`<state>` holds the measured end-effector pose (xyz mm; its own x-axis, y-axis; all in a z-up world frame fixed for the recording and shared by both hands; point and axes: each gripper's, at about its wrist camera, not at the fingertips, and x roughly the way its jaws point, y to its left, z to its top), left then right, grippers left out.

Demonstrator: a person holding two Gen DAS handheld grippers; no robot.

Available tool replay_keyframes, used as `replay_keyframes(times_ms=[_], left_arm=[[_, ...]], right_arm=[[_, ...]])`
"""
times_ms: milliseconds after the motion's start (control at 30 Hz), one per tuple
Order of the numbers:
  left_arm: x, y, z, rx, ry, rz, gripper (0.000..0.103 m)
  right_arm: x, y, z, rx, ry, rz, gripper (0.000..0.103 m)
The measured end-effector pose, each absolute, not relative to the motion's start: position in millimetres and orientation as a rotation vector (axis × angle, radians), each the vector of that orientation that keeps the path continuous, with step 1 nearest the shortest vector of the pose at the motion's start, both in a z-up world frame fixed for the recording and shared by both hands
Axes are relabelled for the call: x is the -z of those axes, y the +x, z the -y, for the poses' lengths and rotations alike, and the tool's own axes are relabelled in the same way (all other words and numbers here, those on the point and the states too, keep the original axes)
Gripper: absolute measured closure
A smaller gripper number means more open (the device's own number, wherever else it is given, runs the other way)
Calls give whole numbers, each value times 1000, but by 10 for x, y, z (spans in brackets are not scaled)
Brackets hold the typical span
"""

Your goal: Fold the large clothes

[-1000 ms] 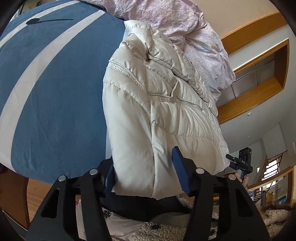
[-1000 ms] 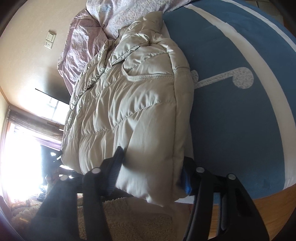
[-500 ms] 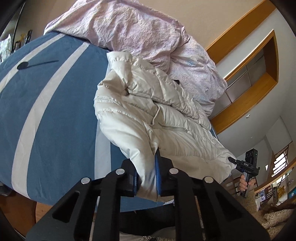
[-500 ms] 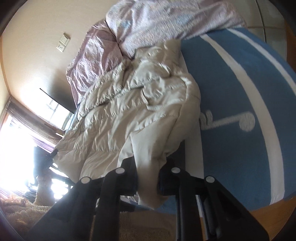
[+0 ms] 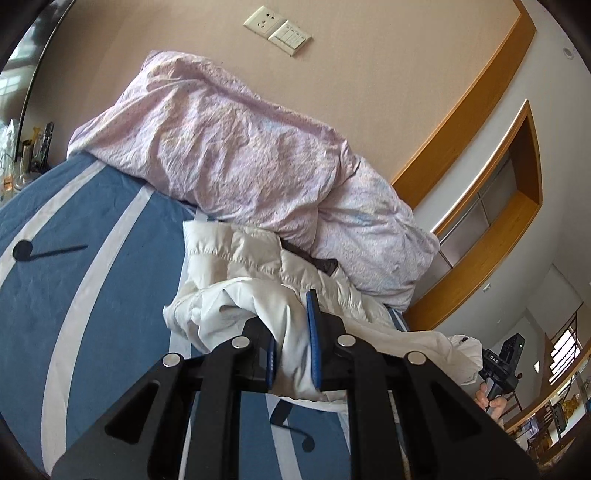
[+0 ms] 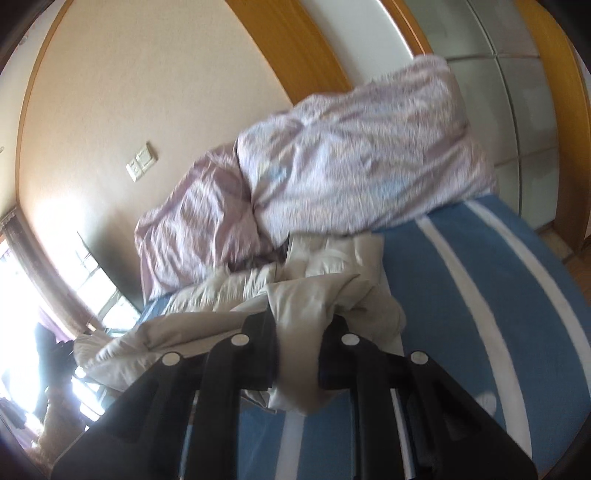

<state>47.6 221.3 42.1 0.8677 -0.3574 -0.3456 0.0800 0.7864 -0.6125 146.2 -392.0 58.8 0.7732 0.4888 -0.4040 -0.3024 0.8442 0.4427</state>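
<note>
A cream puffer jacket (image 5: 240,258) lies on the blue bed cover with white stripes (image 5: 74,295). My left gripper (image 5: 291,332) is shut on one bottom corner of the jacket and holds it raised above the bed. My right gripper (image 6: 299,339) is shut on the other bottom corner of the jacket (image 6: 332,266) and holds it up too. The lifted hem hangs over the rest of the jacket. The right gripper's body and the hand holding it show at the right edge of the left wrist view (image 5: 498,365).
A crumpled pink duvet (image 5: 240,155) is heaped against the wall just beyond the jacket. Wall switches (image 5: 277,24) are above it. A wooden-framed wardrobe (image 5: 498,221) stands at one side, a bright window (image 6: 22,295) at the other.
Both grippers closed on the jacket's bottom corners, then lifted them and carried them forward toward the duvet. The hem now hangs bunched above the jacket's upper part.
</note>
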Motion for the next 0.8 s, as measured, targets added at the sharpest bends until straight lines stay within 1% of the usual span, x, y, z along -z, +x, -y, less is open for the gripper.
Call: replay_keyframes(times_ms=[133, 267, 433, 600, 700, 800], left_arm=[[-596, 916, -2219, 217, -613, -421, 90], [-648, 1466, -2237, 164, -617, -411, 90], [-567, 2138, -2274, 92, -616, -416, 90], [-388, 2656, -2272, 29, -594, -433, 90], [-263, 2885, -2255, 1, -579, -443, 89], [-171, 3012, -2242, -19, -585, -456, 88]], right_arm=[[-777, 1939, 3718, -349, 375, -477, 87], [-830, 2600, 3503, -251, 396, -480, 87], [-627, 3348, 3189, -108, 393, -504, 86], [-313, 3866, 2940, 29, 353, -549, 85], [-187, 4048, 2863, 86, 335, -577, 83], [-105, 4176, 2848, 124, 349, -603, 74]])
